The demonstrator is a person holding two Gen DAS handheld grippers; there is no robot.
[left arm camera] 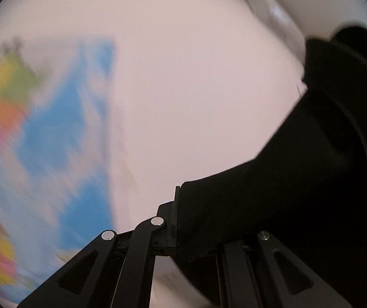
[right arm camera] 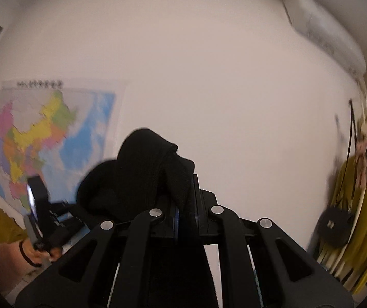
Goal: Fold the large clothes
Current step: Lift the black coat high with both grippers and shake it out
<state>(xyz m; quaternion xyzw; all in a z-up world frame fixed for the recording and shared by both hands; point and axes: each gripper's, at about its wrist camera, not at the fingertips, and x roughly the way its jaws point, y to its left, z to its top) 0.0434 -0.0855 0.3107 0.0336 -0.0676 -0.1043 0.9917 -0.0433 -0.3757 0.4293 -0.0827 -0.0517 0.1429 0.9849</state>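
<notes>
Your right gripper (right arm camera: 184,205) is clamped on a bunched fold of the black garment (right arm camera: 145,169), which humps up over the jaws in front of the white wall (right arm camera: 209,77) — bare, open wall above and right of the cloth. Your left gripper (left arm camera: 175,231) is closed too, black cloth pinched at its jaws and sweeping off to the right of them. Left of the garment hangs a coloured map (right arm camera: 52,138); its heading is too blurred to read. Your left hand (right arm camera: 38,252) shows below the map. Right of the garment — an air conditioner (right arm camera: 322,25) high up, a small black bag (right arm camera: 335,227) low.
</notes>
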